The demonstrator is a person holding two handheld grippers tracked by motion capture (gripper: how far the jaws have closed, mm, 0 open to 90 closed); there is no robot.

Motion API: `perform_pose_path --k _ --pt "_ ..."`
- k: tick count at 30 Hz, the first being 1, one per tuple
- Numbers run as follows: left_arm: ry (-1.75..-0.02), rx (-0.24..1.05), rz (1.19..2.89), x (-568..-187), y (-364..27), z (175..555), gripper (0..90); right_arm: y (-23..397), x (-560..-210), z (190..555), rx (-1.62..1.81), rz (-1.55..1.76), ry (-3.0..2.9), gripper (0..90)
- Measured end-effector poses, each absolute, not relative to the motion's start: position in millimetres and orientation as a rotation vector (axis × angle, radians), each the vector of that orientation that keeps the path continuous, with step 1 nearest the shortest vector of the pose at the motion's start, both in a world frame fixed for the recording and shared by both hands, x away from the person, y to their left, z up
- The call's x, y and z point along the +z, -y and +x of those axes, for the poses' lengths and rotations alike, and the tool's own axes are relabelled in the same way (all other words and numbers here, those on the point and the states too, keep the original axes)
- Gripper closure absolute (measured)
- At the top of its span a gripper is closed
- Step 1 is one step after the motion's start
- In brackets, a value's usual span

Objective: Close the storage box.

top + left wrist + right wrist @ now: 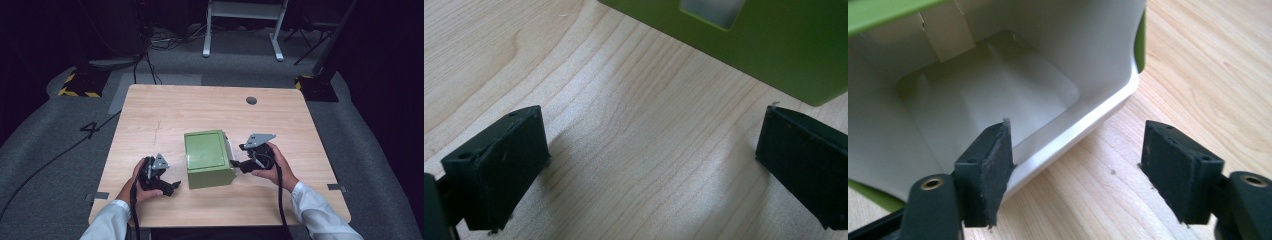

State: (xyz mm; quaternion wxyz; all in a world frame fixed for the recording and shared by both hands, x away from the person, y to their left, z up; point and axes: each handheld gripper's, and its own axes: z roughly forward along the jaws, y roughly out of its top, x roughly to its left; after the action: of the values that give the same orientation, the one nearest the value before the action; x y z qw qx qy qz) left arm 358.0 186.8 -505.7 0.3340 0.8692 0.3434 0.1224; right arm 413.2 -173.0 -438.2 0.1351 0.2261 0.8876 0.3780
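A green box (207, 157) lies on its side in the middle of the wooden table (165, 110), its open white inside (983, 95) turned to the right. In the left gripper view its green wall (774, 40) has a cut-out handle hole (711, 10). My left gripper (170, 187) rests on the table just left of the box, jaws open over bare wood (649, 150). My right gripper (235, 163) is at the box's open mouth, open, one fingertip (990, 165) just inside the white lip (1088, 125), the other outside over the table.
A round grommet (251, 100) sits near the table's far edge. Beyond the table are grey carpet, cables (50, 160), a white desk frame (245, 25) and hazard-striped bases (80, 85). Bare wood surrounds the box.
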Motion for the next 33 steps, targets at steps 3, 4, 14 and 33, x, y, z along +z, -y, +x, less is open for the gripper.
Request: perform_pose_path --k 3,4,14,33 --pt "-0.897 0.320 2.269 -506 -187 358 0.5 174 -436 413 1.094 0.655 -2.565 27.7" --pt "-0.897 0.320 2.269 -506 -187 358 0.5 175 -434 413 1.067 0.648 -2.561 26.9" --pt "-0.897 0.320 2.269 -506 -187 358 0.5 182 -431 411 1.017 0.633 -2.553 24.1" --pt "-0.895 0.319 2.272 -506 -187 358 0.5 214 -424 402 0.939 0.619 -2.512 20.5"
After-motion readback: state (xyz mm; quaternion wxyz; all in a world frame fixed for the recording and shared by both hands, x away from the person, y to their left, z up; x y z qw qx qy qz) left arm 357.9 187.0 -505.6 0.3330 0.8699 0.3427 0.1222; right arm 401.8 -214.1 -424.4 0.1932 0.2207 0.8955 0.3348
